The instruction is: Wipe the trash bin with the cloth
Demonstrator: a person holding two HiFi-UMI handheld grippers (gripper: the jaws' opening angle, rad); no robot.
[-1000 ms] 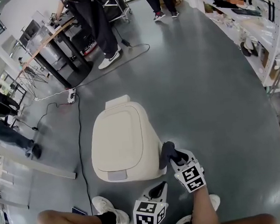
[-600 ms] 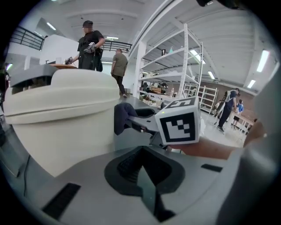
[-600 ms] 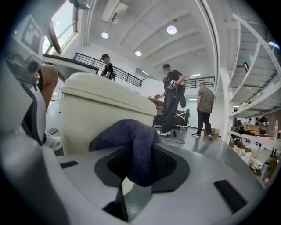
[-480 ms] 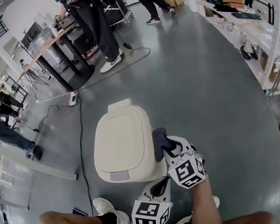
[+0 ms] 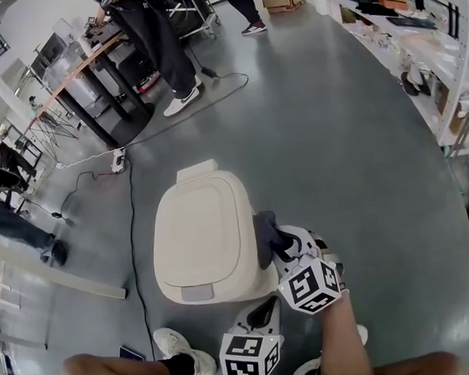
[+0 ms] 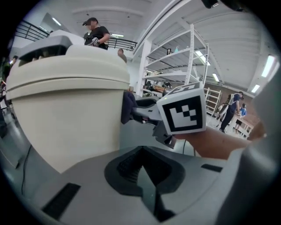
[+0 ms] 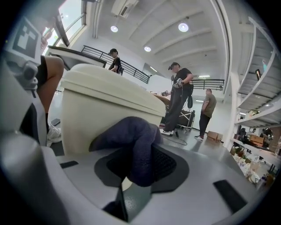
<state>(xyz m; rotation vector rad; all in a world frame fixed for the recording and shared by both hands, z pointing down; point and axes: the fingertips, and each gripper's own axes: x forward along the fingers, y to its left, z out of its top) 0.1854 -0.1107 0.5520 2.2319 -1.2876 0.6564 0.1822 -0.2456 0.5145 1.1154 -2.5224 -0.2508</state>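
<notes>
A cream trash bin [image 5: 202, 235] with a closed lid stands on the grey floor in the head view. My right gripper [image 5: 282, 245] is shut on a dark blue cloth [image 5: 265, 235] and holds it against the bin's right side wall, just under the lid rim. In the right gripper view the cloth [image 7: 134, 145] bulges out between the jaws against the bin [image 7: 101, 110]. My left gripper [image 5: 267, 313] hangs low in front of the bin's near right corner, shut and holding nothing. Its own view shows the bin [image 6: 66, 101] and the right gripper [image 6: 145, 113] beside it.
A black cable [image 5: 133, 230] runs along the floor left of the bin. White shoes [image 5: 177, 344] stand just in front of it. People stand by a table [image 5: 90, 64] at the back left. Shelving [image 5: 416, 42] lines the right side.
My right gripper has carried the cloth away from me along the bin's right side, from the near corner to about mid-wall. The left gripper has barely shifted.
</notes>
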